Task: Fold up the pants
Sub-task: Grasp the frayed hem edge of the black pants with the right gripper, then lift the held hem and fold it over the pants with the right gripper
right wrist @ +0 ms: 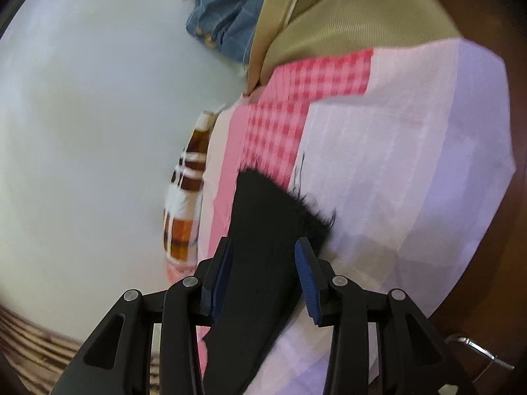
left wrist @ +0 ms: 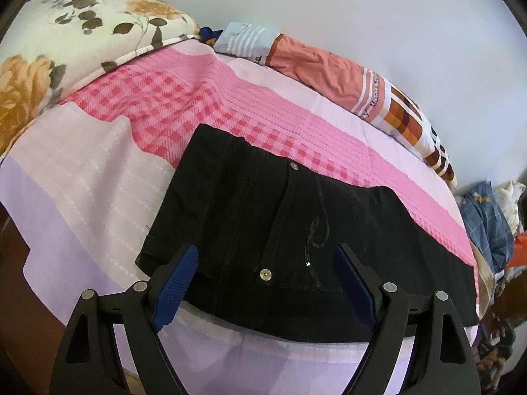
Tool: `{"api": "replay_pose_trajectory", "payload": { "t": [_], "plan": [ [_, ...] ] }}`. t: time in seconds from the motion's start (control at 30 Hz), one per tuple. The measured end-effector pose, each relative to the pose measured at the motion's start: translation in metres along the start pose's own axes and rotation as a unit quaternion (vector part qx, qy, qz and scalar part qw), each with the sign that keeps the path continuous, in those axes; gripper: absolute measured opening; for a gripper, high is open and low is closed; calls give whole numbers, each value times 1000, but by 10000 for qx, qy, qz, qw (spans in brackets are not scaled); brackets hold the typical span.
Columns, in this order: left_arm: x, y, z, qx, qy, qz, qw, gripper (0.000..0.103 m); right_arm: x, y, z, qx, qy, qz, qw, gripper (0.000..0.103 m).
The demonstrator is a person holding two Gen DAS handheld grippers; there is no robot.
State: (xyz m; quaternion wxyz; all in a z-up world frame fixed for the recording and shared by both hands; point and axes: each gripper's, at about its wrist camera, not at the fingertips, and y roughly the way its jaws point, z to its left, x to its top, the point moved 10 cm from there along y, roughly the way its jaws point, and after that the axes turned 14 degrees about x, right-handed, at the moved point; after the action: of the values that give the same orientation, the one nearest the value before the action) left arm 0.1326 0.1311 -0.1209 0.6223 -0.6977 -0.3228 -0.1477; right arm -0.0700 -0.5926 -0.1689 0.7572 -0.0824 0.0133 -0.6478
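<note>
Your black pants lie flat on the bed, near the front edge. There is one pair of pants, and you hold two grippers. The waist end, with its two shiny buttons, sits right under your left gripper. Its fingers are spread wide and grasp nothing; the cloth just lies below them. From there the pants stretch long, away to the right. At the far end, the fuzzy leg hem pokes out past your right gripper. Its fingers are half closed with the leg between them, but you cannot tell if they pinch it. I think the right hand should carry the hem toward the waist.
</note>
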Motion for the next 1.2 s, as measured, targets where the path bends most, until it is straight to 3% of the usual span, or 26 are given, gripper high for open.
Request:
{"api": "replay_pose_trajectory", "payload": {
  "t": [0.17,0.6,0.63,0.67,0.7,0.77,0.93,1.2],
  "plan": [
    [-3,3,1,-16,-27,105,9999,84,-14,17,-15,-49,210,296,9993,38],
    [-3,5,5,-51,-148,120,9998,84,-5,18,-21,22,293,183,9994,38],
    [-4,5,5,-45,-147,127,9998,84,-5,19,-20,3,218,221,9995,30],
    [-4,5,5,-34,-143,135,9998,84,-7,23,-19,-80,105,292,9995,14],
    [-5,5,5,-23,-143,141,9998,84,-9,27,-20,-228,9,383,9990,8],
    [-4,5,5,-22,-143,139,9998,84,-12,32,-29,-577,-74,471,9972,5],
    [-4,6,6,-10,-177,147,9997,84,-12,25,-23,-852,-379,390,9949,3],
    [-4,7,9,-22,-226,155,9996,84,-10,21,-31,-830,-185,342,9958,2]
  ]
}}
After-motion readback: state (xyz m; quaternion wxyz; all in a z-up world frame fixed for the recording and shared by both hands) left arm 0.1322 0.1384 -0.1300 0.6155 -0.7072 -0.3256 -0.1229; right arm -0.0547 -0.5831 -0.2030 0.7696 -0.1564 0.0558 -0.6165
